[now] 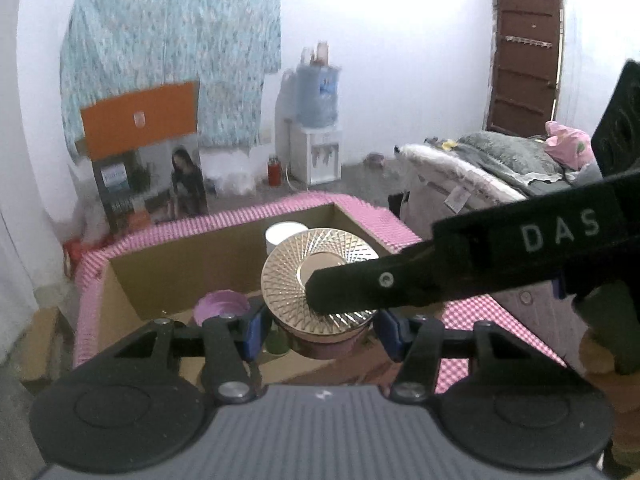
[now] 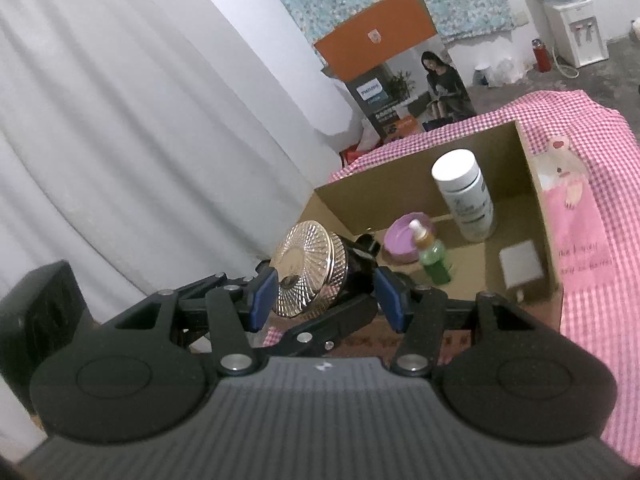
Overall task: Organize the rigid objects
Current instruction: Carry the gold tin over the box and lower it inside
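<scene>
Gold-lidded jar (image 1: 320, 280) — clamped by both grippers — above cardboard box (image 2: 536, 184).

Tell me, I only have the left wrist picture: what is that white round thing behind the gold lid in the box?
Observer: It is the cap of a white bottle with a printed label, standing upright in the cardboard box.
Operator: And the green bit showing under the gold-lidded jar?
Observer: That is a small green bottle with a white nozzle, upright beside the purple lid.
Operator: Anything else in there?
Observer: A flat white block lies on the box floor near its right wall.
</scene>
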`<state>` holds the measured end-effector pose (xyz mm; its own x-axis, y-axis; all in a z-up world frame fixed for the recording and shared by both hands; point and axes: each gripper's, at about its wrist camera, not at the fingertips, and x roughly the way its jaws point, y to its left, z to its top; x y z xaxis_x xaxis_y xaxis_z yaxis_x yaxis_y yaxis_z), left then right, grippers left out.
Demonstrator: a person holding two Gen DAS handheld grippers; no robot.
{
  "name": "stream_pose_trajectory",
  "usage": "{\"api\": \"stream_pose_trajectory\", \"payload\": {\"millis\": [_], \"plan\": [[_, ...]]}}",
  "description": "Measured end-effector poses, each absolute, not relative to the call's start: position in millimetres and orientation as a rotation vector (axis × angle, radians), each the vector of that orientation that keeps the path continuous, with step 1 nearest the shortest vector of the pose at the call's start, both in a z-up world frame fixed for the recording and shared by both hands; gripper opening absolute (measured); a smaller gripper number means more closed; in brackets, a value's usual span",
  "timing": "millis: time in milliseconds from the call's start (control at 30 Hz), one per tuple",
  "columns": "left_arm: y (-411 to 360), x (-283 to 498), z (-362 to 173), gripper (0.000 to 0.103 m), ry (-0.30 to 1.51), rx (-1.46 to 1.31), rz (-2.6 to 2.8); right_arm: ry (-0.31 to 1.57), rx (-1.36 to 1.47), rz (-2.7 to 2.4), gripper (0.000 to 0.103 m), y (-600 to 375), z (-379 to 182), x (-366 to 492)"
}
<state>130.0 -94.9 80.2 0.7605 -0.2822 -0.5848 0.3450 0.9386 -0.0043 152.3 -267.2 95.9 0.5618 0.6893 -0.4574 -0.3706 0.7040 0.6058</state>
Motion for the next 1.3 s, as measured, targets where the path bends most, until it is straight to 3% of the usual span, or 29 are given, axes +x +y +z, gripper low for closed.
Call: {"api": "stream_pose_trajectory", "payload": {"millis": [467, 900, 1300], "plan": [[-82.3, 235.8, 9.6, 0.057, 0.995, -0.077, -0.349, 1.086, 0.451, 0.613, 0.054, -263.6, 31.9, 252.6], [-86.7, 246.2, -8.4, 0.056, 1.112, -0.115, -0.328, 1.191, 0.337, 0.597, 0.058, -242.3, 22.4, 274.3], [-85.5, 235.4, -0.2, 0.072, 1.044, -0.147, -0.35, 1.099, 0.349, 0.591, 0.061, -249.3, 33.0, 262.1]]}}
